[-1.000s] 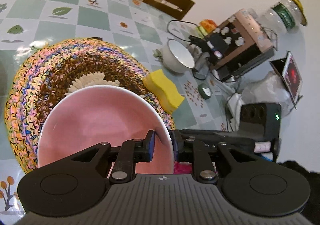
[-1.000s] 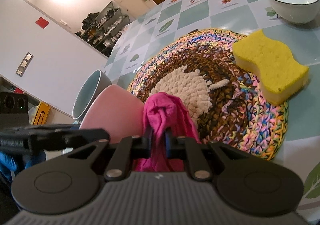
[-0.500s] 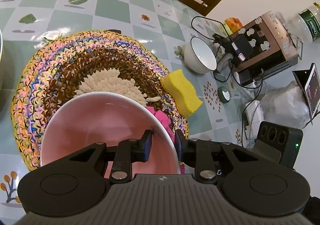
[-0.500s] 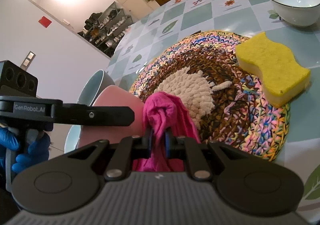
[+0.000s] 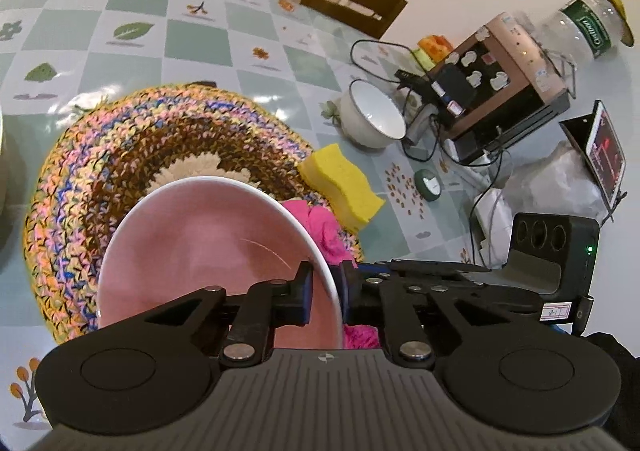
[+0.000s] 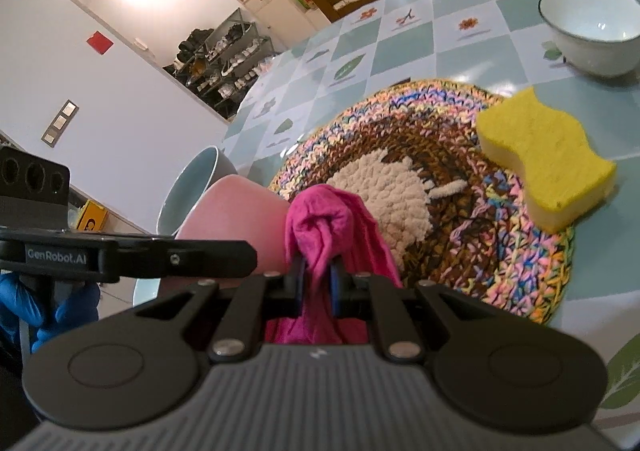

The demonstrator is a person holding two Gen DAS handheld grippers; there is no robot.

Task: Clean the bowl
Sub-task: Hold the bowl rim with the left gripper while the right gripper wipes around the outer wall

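Observation:
A pink bowl [image 5: 208,235] with a white rim is tilted above a crochet mat [image 5: 120,155]. My left gripper [image 5: 326,283] has its jaws closing on the bowl's near right rim, one pad inside and one outside, both pressing the wall. My right gripper [image 6: 316,279] is shut on a bunched magenta cloth [image 6: 324,219], held just right of the bowl's outside [image 6: 232,211]. The cloth [image 5: 320,223] also shows behind the rim in the left wrist view. A hand in a blue glove [image 6: 60,315] holds the left gripper.
A yellow sponge [image 5: 340,179] lies at the mat's right edge. A white bowl [image 5: 374,117] stands beyond it, near a brown box [image 5: 492,91] with cables and a phone stand [image 5: 608,155]. A grey-blue bowl [image 6: 192,187] sits left of the pink one. Chairs line the far edge.
The left jaws have narrowed onto the pink bowl's rim. The cloth now sits close beside the bowl. The right gripper has kept its grip and place.

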